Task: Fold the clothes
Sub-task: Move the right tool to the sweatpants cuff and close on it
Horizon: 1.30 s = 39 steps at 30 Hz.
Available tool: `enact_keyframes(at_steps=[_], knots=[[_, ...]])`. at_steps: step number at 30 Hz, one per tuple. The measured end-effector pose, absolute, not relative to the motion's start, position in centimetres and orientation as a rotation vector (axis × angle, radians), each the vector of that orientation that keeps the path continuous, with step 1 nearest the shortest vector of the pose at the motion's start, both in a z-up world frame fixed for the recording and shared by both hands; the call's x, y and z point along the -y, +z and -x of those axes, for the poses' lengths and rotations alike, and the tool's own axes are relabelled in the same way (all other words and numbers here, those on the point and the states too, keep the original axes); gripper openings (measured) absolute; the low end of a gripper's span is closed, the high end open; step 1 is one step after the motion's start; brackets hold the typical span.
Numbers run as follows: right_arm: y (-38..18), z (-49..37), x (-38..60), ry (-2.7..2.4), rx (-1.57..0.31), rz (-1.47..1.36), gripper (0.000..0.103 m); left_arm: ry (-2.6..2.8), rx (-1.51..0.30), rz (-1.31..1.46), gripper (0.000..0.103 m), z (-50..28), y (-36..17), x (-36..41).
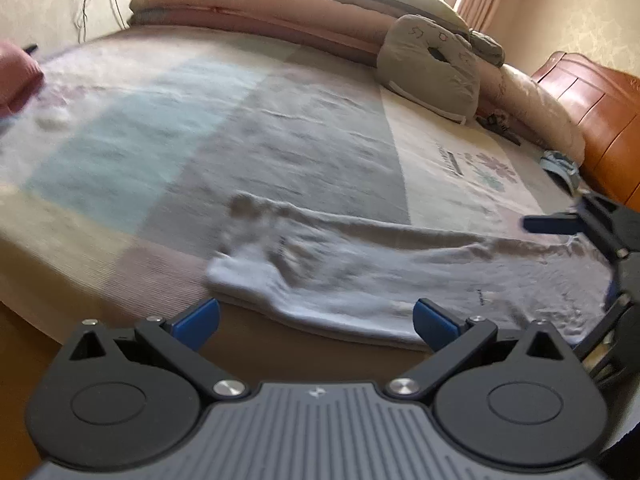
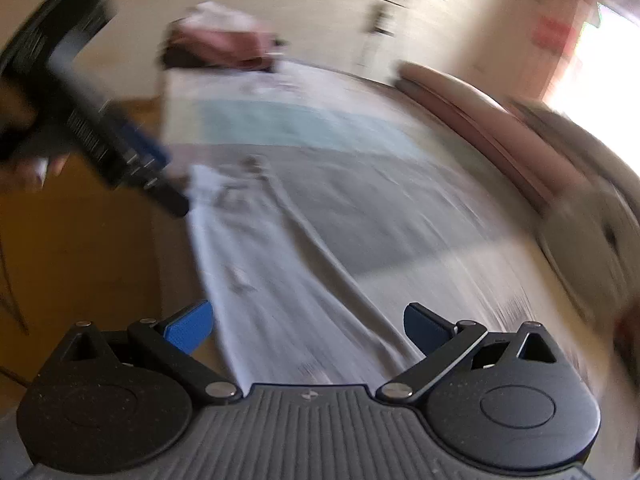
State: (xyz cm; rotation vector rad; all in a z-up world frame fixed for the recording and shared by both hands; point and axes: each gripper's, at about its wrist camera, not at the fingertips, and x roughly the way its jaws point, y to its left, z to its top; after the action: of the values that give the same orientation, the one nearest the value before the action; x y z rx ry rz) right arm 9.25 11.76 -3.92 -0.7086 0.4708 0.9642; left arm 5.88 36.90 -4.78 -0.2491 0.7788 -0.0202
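A pale grey-white garment (image 1: pixel 360 264) lies stretched in a long strip along the near edge of the bed (image 1: pixel 224 128). My left gripper (image 1: pixel 316 320) is open just in front of the garment's left end, with nothing between its blue pads. The right wrist view is blurred. There the garment (image 2: pixel 260 280) runs away from my open right gripper (image 2: pixel 308 328), whose jaws straddle its near end without closing. The left gripper (image 2: pixel 156 176) shows at the far end. In the left wrist view one of the right gripper's blue fingertips (image 1: pixel 548 224) hovers over the garment's right end.
Folded quilts (image 1: pixel 256 12) and a grey cushion (image 1: pixel 432 72) line the far side of the bed. A wooden headboard (image 1: pixel 600 120) stands at the right. A pink bundle (image 1: pixel 16 76) sits at the left. A small blue cloth (image 1: pixel 560 164) lies near the headboard. Wooden floor (image 1: pixel 36 336) lies below the bed edge.
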Motion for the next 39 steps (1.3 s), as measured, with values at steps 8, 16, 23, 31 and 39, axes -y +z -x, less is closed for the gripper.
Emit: enact_keyframes(at_steps=[8,16,23,31,39], knots=[[-7.7,-7.2,-18.7,1.046,-0.337,0.970,0.087,0.042,-0.789,0.274,0.102,-5.0,-4.9,-39.5],[-8.3,-6.7,-20.0,1.002,-0.255,1.065,0.092,0.034,-0.781,0.295,0.102,-5.6,-5.8,-40.1],[-8.9,-5.7,-21.9,0.969,-0.151,1.143,0.093,0.033,-0.761,0.319,0.102,-6.2,-5.6,-40.8],[-9.1,-4.6,-24.2,0.961,-0.115,1.185,0.081,0.058,-0.737,0.354,0.102,-6.3,-5.2,-42.2],[-9.3,-3.6,-25.2,1.002,-0.146,1.195,0.044,0.051,-0.733,0.423,0.102,-6.0,-5.4,-43.1]])
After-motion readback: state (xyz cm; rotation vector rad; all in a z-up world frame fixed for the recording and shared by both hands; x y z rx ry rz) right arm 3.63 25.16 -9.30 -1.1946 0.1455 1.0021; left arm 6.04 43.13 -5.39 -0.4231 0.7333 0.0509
